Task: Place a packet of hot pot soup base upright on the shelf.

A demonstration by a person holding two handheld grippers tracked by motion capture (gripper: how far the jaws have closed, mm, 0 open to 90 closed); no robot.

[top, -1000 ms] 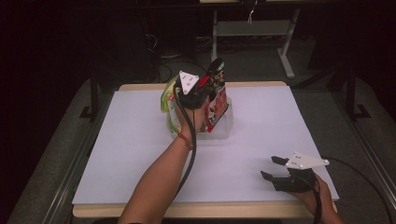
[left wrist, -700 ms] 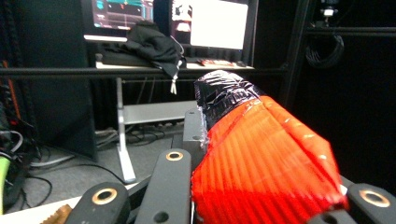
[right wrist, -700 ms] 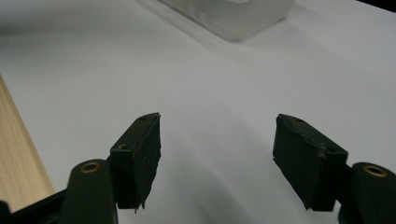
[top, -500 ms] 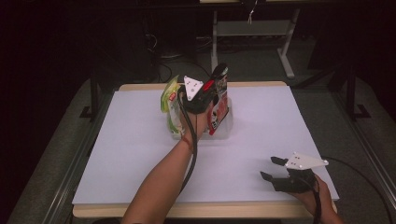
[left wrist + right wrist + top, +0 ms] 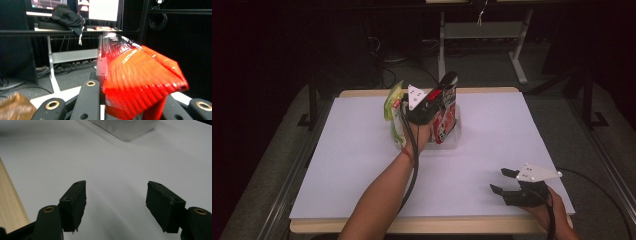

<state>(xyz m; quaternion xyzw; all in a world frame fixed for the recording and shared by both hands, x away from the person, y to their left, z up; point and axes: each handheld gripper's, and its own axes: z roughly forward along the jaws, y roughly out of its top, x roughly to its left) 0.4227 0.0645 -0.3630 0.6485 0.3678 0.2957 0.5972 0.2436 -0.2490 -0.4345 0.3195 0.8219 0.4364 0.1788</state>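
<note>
Evidently, a glossy red crinkled foil packet (image 5: 142,80) is clamped between the jaws of the left gripper (image 5: 424,107), raised above a clear shallow plastic tray (image 5: 454,142) near the far edge of the white-covered table (image 5: 512,145), with its long axis tilted up and away. A green upright snack bag (image 5: 393,107) is seen just beside that gripper. The right gripper (image 5: 507,186) is held with its jaws spread and empty at the near right edge, well apart from the tray, so the left hand is judged the nearer.
</note>
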